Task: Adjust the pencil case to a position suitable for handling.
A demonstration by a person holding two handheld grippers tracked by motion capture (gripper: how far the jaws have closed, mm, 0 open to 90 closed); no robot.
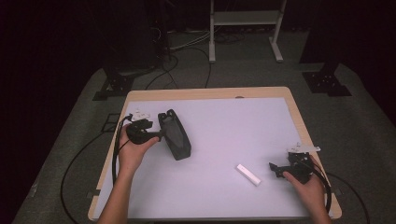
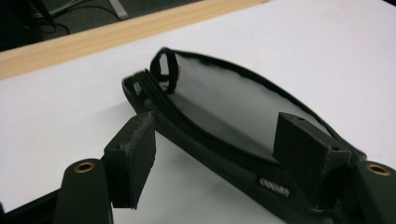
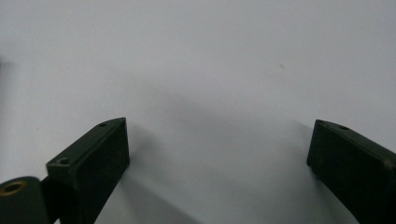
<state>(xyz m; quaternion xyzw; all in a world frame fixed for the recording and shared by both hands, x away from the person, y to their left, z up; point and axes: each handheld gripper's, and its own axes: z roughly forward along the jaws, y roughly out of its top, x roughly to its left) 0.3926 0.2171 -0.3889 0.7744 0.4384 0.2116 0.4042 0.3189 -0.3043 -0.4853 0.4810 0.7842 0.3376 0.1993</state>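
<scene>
A black zippered case point(image 1: 174, 135) lay on the white table point(image 1: 224, 126), left of centre. The left gripper point(image 1: 159, 135) stood wide, its jaws straddling the case's near end. The right gripper point(image 1: 274, 168) gaped wide just beside a small white bar point(image 1: 248, 174).

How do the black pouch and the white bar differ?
The black pouch is dark, larger and soft-sided with a loop; the white bar is pale, small and rigid-looking. The pouch sits at the left hand-held gripper, between its open jaws; the bar lies apart from the right hand-held gripper. Both rest on the table.
</scene>
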